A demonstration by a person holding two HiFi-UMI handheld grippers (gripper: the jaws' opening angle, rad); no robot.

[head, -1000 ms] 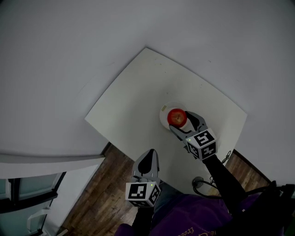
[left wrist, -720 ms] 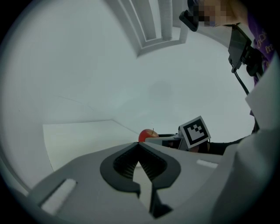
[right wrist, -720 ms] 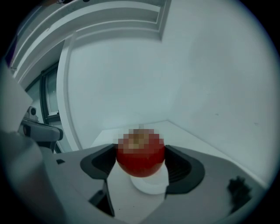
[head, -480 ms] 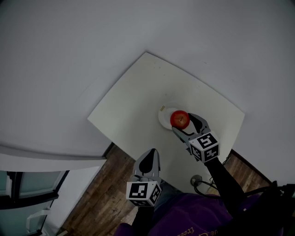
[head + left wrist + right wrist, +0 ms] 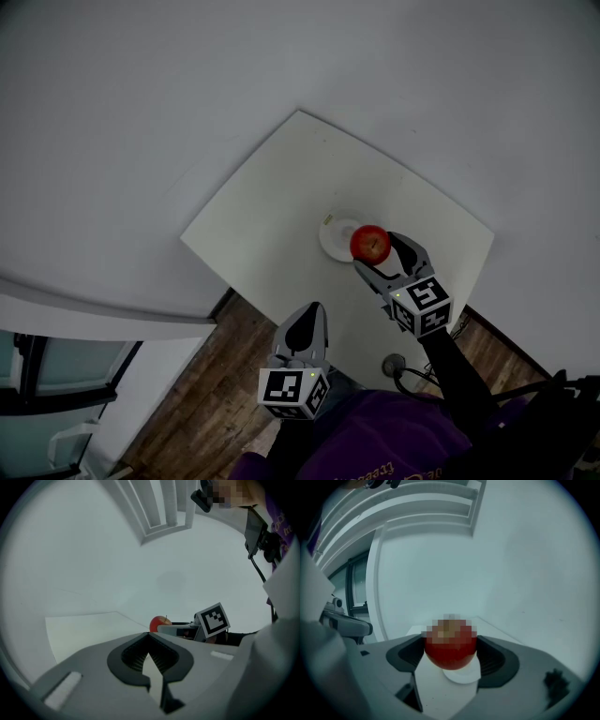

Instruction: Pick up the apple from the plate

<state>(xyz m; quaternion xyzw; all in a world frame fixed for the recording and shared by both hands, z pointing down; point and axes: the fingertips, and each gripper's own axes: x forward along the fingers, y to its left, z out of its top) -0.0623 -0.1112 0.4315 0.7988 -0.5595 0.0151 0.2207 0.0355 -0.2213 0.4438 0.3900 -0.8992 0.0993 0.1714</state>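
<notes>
Apple (image 5: 370,244) is clamped between the two jaws of the right gripper (image 5: 382,257). In the right gripper view the jaws stand about an apple's width apart, with one ribbed pad pressed against each side of the apple (image 5: 450,646), which fills the gap and sits near the jaw tips. The plate (image 5: 461,674) shows below and beyond the apple and looks smaller than it, so the apple is raised above the plate, not resting on it. In the head view the apple overlaps only the right edge of the plate (image 5: 334,236), which lies on the white table (image 5: 281,187). The left gripper (image 5: 302,328) hangs off the near table edge, over the wood floor (image 5: 220,384), well apart from the plate. In the left gripper view its jaws (image 5: 150,660) are closed tip to tip with nothing between them; the apple (image 5: 161,622) and the right gripper's marker cube (image 5: 213,619) show beyond them. Compared with one second ago, the apple was centred on the plate and now sits to the right of centre, the right gripper having shifted with it. The left gripper is unchanged.
</notes>
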